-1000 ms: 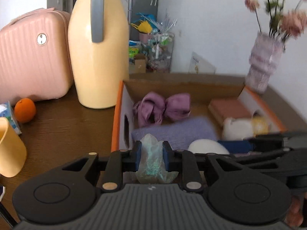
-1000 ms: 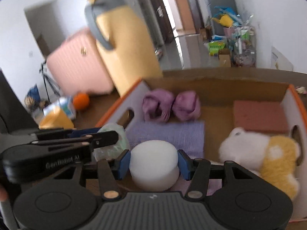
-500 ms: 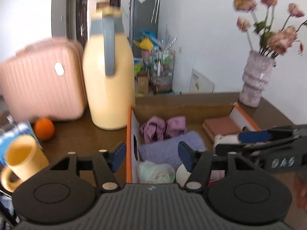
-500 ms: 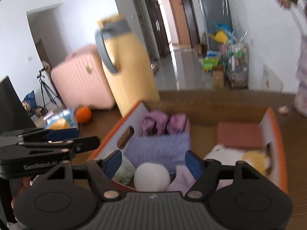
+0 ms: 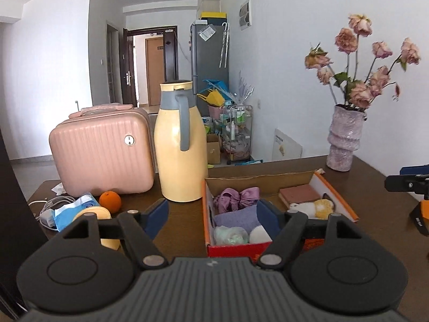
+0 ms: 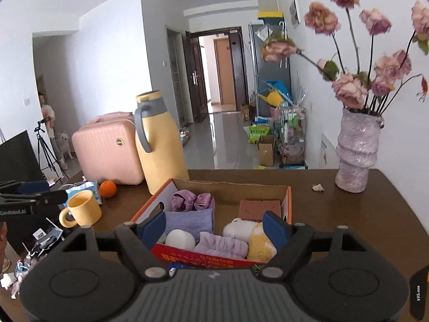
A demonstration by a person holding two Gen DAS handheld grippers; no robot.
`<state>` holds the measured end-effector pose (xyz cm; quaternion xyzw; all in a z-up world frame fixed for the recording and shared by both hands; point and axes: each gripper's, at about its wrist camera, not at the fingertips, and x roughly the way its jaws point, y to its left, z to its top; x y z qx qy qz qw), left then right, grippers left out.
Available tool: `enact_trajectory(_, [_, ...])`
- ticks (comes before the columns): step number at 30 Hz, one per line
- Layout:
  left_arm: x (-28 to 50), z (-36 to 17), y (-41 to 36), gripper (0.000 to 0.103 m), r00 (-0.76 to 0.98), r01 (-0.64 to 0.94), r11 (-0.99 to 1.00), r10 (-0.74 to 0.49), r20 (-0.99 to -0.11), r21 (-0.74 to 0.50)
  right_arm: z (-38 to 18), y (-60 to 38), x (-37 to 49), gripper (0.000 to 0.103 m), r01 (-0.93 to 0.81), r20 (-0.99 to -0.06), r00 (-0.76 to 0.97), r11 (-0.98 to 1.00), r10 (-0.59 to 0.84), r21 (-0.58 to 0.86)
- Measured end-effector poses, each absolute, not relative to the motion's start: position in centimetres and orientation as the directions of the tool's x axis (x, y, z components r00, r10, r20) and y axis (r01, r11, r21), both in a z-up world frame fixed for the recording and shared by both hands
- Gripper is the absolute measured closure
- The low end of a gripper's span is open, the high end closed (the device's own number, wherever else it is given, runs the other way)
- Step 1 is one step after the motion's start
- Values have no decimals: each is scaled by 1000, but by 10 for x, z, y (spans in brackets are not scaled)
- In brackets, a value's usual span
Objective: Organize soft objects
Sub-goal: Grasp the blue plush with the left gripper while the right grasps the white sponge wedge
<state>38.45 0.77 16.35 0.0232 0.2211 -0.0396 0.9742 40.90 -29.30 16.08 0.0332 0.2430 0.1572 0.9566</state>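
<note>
Both claws empty, jaws opening: left claw [image 5: 211, 214], right claw [image 6: 214, 226], both above the box [image 6: 289, 201] near edge. Soft stuff sat inside: white puff [image 6: 180, 238] at 7 o'clock, plush [image 6: 250, 232] at 4, purple bow [image 6: 193, 200] at 11. Risk: next reach clips mug [image 6: 81, 209] or vase [image 6: 356, 150] on counter [image 6: 362, 222], tipping it.

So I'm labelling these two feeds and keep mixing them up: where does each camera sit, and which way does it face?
Left wrist: on the left tool, facing the box from its jug side; its own opening fingers show, the right tool at the edge.
Right wrist: on the right tool, facing the box nearer the vase; own opening fingers, left tool at the edge.
Shared: box, jug, vase, suitcase.
</note>
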Motion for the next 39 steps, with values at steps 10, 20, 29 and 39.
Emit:
enact_trajectory(10, [271,98,3,19,942,59,998,-47,-333,26,122,-301,320,20,-266,-332,893,951,304,157])
enact_trajectory(20, [164,29,-7,16,912,89,996,-92,-400,-27,21,-294,193,20,-258,-381,869,947,315,194])
enact_trajectory(29, [174,25,-22,16,903,123,992,-121,-412,-20,0,-290,181,20,-252,-409,853,942,325,224])
enact_trajectory(39, [257,17,-58,19,884,158,986,-162,-439,-46,-9,-297,244,26,-230,-441,852,958,284,172])
